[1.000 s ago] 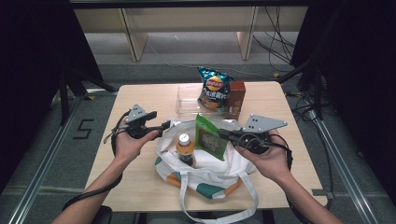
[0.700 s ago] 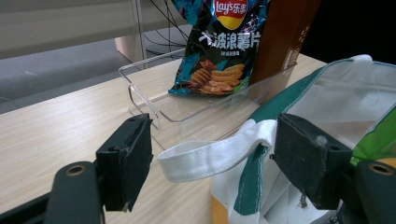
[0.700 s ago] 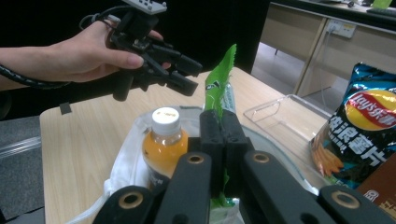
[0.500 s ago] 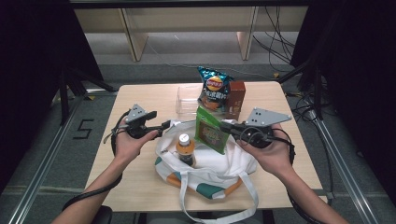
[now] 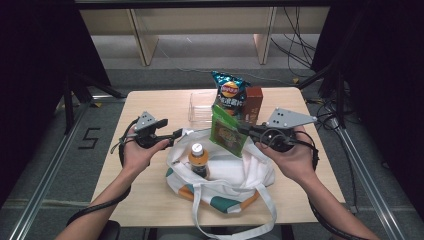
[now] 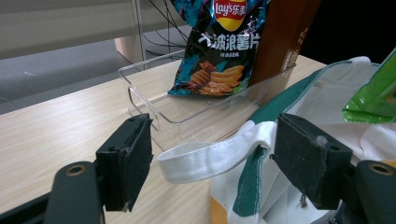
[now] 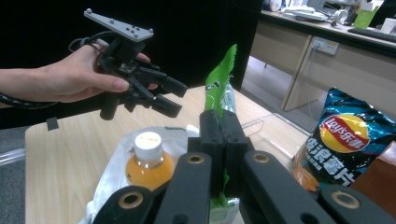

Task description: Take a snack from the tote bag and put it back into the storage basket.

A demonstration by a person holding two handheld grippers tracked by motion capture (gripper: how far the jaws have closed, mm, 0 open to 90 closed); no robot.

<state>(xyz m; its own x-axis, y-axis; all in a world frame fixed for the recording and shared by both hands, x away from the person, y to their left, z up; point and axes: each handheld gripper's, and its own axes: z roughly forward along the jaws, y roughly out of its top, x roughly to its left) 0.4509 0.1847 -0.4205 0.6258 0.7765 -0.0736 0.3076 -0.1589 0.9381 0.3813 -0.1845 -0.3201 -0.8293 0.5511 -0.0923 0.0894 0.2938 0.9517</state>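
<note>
The right gripper (image 5: 248, 131) pinches the green snack packet (image 5: 226, 134) above the tote bag (image 5: 235, 172); light, crinkly, slippery. The left gripper (image 5: 175, 134) gapes around the bag's handle (image 6: 210, 156).

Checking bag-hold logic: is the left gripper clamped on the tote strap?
No. In the left gripper view the left gripper stands open, with the white strap lying loose between the jaws, clear of both pads.
</note>
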